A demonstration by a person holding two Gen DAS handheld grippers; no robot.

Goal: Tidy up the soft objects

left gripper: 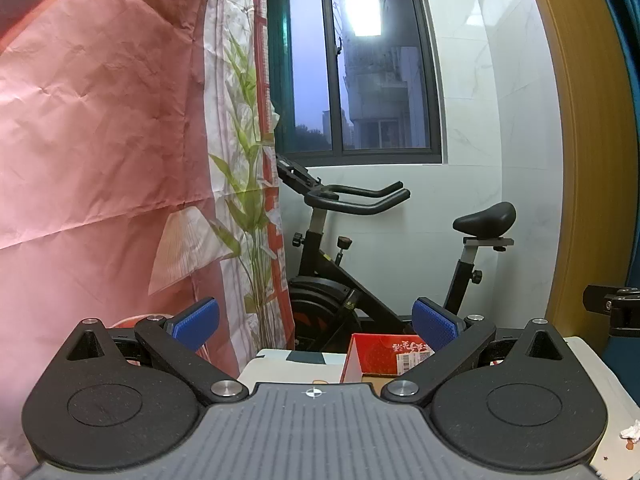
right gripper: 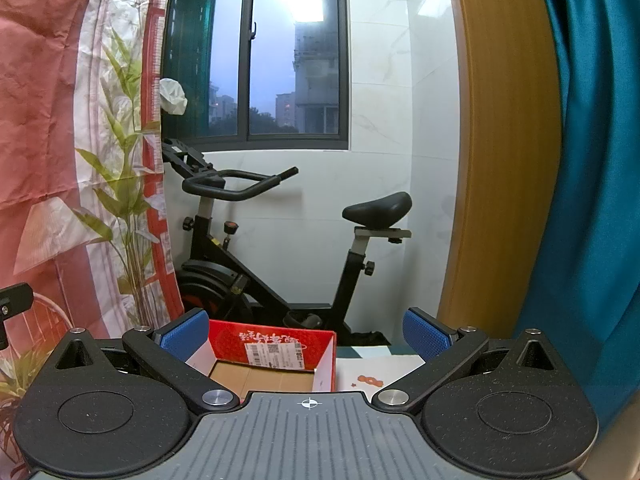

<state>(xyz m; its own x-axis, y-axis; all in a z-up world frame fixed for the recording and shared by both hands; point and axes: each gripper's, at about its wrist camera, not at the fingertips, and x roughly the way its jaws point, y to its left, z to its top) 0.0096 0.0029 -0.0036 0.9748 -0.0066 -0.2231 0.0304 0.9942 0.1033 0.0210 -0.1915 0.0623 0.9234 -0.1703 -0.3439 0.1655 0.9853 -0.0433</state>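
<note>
Two grippers, left gripper (left gripper: 316, 326) and right gripper (right gripper: 308, 334), both spread wide and holding nothing, one open red box (right gripper: 276, 354) on the table (right gripper: 380, 364) just ahead, one exercise bike (right gripper: 280, 240) behind.

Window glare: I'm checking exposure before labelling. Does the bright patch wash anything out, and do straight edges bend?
Left wrist view: the lamp reflection blows out white on the window; the wooden door frame bows. Right wrist view: same glare, the red box stays sharp.
</note>
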